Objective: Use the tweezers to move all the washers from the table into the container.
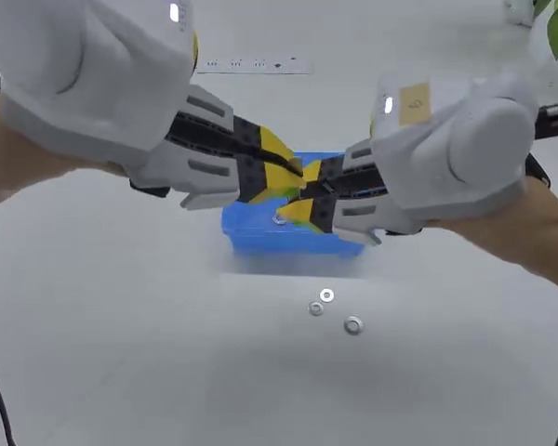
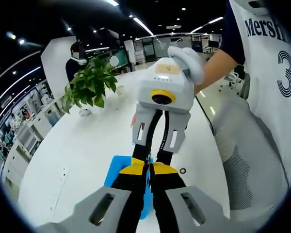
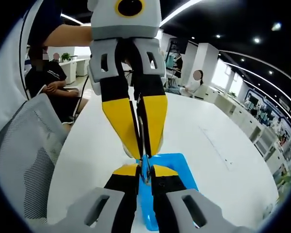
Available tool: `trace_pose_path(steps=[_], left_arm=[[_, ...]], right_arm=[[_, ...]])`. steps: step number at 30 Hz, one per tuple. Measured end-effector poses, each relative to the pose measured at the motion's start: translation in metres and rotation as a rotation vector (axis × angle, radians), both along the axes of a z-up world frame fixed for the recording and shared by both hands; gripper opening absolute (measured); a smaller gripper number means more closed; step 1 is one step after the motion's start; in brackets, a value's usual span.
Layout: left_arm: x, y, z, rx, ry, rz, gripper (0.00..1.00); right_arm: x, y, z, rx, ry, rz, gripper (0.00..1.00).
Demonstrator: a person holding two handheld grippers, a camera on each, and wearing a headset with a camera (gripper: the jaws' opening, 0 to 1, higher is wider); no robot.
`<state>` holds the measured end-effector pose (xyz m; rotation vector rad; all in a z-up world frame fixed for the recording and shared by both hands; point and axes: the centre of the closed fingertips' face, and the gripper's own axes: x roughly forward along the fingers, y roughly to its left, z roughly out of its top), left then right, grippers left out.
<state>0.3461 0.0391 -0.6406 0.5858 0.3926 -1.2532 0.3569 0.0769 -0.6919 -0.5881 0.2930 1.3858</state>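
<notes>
Head view: left gripper [image 1: 293,174] and right gripper [image 1: 309,195] meet tip to tip over the blue container [image 1: 260,238]; one washer [image 1: 279,219] at the tips, held or already inside, can't tell; three loose washers [image 1: 326,295] on the table [image 1: 121,334] just in front

Left gripper view: own jaws pressed together, container below

Right gripper view: both grippers pinch the tweezers [image 3: 139,116]

Step looks like drop-off; next needs a careful pinch on a thin table washer

Three washers [image 1: 326,295] lie nearer than the left gripper [image 1: 298,175] and right gripper [image 1: 309,206]; one container [image 1: 251,232] beneath both; one tweezers [image 3: 144,167].
</notes>
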Motion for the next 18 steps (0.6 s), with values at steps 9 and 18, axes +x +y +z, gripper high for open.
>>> trace_pose_path(steps=[9,18], left_arm=[[0.032,-0.013,-0.025,0.009,0.022,-0.013,0.07],[0.056,-0.014,-0.058,0.013,0.079,0.010,0.07]], right_arm=[[0.031,-0.013,-0.024,-0.031,0.013,-0.032,0.10],[0.048,-0.017,-0.056,-0.060,0.062,-0.039,0.10]])
